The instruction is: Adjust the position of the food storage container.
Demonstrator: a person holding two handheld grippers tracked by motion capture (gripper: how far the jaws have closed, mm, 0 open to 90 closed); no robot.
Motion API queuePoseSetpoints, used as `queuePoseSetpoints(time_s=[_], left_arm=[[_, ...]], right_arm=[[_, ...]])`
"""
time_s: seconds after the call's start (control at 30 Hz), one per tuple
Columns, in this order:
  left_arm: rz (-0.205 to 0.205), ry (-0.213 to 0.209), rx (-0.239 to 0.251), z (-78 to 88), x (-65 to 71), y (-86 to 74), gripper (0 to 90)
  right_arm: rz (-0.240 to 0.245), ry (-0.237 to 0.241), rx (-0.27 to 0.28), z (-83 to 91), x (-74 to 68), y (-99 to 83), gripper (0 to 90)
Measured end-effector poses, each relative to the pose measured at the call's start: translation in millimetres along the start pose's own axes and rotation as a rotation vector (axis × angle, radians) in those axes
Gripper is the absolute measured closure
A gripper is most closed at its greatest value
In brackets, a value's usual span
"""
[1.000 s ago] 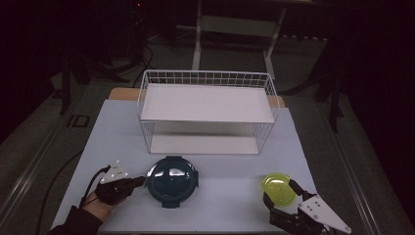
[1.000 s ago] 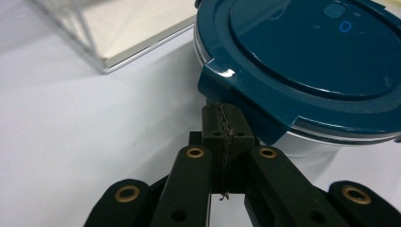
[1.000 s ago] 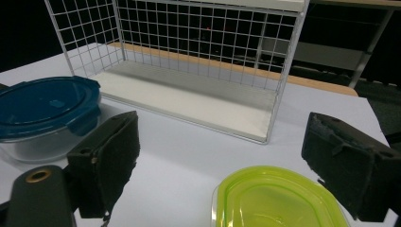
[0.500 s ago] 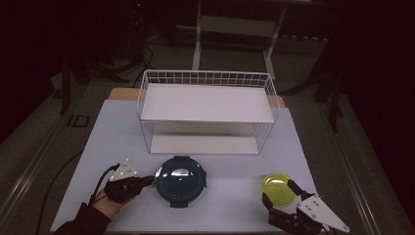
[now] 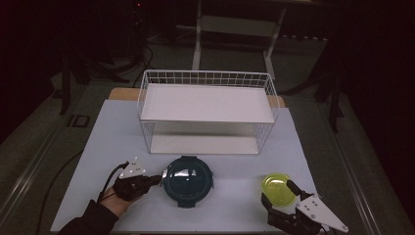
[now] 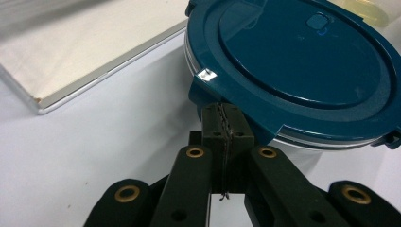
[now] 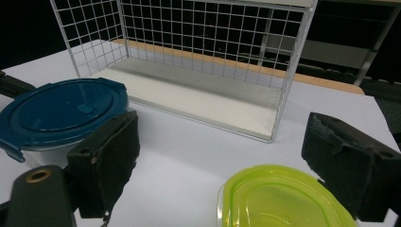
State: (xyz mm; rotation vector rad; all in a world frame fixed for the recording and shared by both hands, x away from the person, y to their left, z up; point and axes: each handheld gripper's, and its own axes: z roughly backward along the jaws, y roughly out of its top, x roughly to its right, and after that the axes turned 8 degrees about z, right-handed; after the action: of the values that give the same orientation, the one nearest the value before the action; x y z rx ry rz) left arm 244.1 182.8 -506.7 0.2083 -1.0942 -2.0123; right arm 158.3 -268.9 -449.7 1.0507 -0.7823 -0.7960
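**Sliding the blue box toward the rack**

My left gripper (image 6: 222,125) is clenched on the blue-lidded container (image 5: 187,180) tab, mid-surface. R gripper (image 7: 222,175) spread wide around the green container (image 7: 279,198), not grasping. Next, I reckon: push toward the wire rack (image 5: 208,110) w/o tipping.

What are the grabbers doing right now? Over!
Left gripper shut, at blue container rim. Right gripper open around green container. Wire rack behind, nothing blocking.

Round container (image 5: 188,180) sits left of small container (image 5: 278,189), both before the rack (image 5: 208,111).
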Motion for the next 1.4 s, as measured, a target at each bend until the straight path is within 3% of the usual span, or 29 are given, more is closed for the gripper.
queuePoseSetpoints(time_s=[0.57, 0.93, 1.03, 1.17, 1.27, 1.37, 1.4], left_arm=[[0.015, -0.007, 0.0, -8.8, 5.0, 5.3, 88.8], [-0.003, -0.015, -0.009, -8.7, 6.0, 5.4, 88.1], [0.006, -0.024, -0.002, -3.6, 1.9, 4.6, 74.7], [0.052, -0.044, 0.029, 6.9, -1.1, 8.9, 54.4], [0.086, -0.078, 0.06, 12.0, 0.1, 14.0, 35.9], [0.103, -0.106, 0.048, 11.6, 1.3, 16.4, 14.2], [0.104, -0.121, 0.051, 10.5, 2.8, 17.6, 14.2]], right_arm=[[0.002, 0.003, 0.0, 0.3, -0.6, 0.0, 11.9], [0.006, 0.002, 0.003, 1.1, -0.6, 0.0, 12.0], [0.004, -0.001, 0.007, 1.9, 0.1, 0.0, 11.9], [0.001, 0.001, 0.004, 2.2, 0.6, -1.1, 11.9], [0.005, 0.006, 0.002, 1.7, -0.4, -0.9, 11.9], [0.008, 0.008, 0.003, 1.9, -1.0, -0.6, 11.9], [0.01, 0.009, 0.004, 2.0, -1.2, -0.5, 11.9]])
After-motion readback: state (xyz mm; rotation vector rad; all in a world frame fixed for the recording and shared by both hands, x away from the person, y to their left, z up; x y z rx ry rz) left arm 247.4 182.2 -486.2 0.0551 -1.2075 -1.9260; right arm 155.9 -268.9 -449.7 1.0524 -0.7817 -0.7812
